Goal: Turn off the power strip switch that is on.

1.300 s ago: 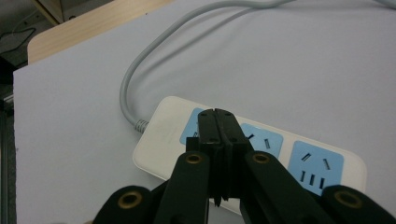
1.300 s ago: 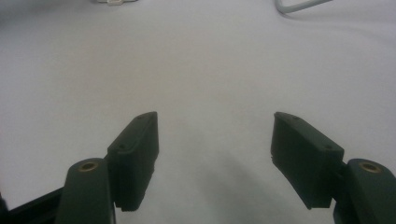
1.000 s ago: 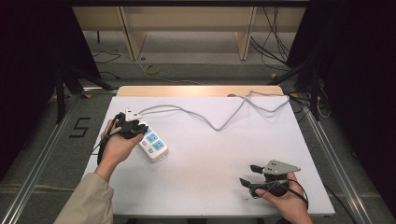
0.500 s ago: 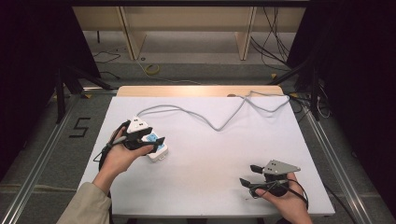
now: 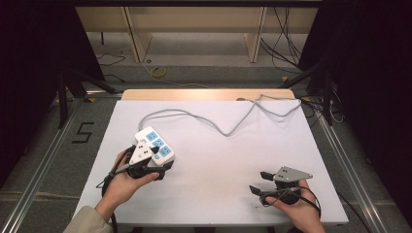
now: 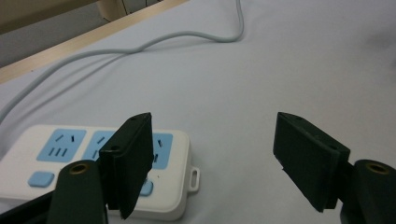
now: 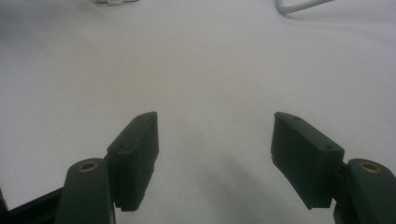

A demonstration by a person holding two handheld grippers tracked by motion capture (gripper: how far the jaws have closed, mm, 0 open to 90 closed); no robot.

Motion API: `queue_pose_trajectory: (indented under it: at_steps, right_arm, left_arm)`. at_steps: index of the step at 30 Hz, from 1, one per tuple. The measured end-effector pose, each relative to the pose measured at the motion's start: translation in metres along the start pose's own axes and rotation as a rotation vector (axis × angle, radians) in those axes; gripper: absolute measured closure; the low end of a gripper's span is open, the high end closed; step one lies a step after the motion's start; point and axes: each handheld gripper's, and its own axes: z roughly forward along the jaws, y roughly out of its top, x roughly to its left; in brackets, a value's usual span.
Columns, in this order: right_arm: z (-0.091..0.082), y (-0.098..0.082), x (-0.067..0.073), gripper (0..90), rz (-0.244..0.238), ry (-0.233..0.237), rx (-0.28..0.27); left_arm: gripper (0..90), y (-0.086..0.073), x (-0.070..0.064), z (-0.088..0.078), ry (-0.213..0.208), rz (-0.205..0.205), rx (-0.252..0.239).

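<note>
On the left half of the white table, the power strip now lies flat, its blue sockets facing up and its grey cord snaking away toward the far right corner. A second ago the left gripper was clamped on this strip further toward the left edge; since then the strip has come a little inward and nearer the person, and the fingers have just been opening. In the left gripper view they stand wide apart with only bare table between them, and the strip's near end sits behind the left-hand finger rather than in the gap. From above, the gripper's body overlaps the strip's near end, so I cannot tell whether it brushes the casing, but nothing is pinched.

I take this as a release: the strip has been dragged to a new spot and let go, so that step looks finished. The cord lies slack and is not pulling the strip back.

Near the front right corner, the right gripper rests in the person's hand exactly where it was a second ago, well apart from the strip. Its fingers are spread wide over empty table, holding nothing.
</note>
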Motion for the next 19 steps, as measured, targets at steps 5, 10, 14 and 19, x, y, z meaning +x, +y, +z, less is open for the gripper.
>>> queue_pose_trajectory:
  at_steps: [5, 10, 14, 19]
  right_arm:
    - [0.000, 0.000, 0.000, 33.1, -0.002, 0.000, 0.000]
    - [-0.001, 0.000, 0.001, 33.1, -0.001, 0.002, -0.002]
    - [-0.001, 0.001, 0.001, 33.1, -0.003, 0.004, -0.004]
    - [-0.001, 0.001, 0.001, 33.1, -0.006, 0.005, -0.002]
  left_arm:
    - [28.3, -0.016, -0.009, -0.005, -0.002, 0.013, 0.001]
    - [28.0, -0.025, -0.015, -0.008, 0.001, 0.015, -0.001]
    - [28.0, -0.028, -0.019, -0.006, 0.002, 0.022, 0.012]
    - [28.0, -0.028, -0.020, -0.003, -0.002, 0.028, 0.016]
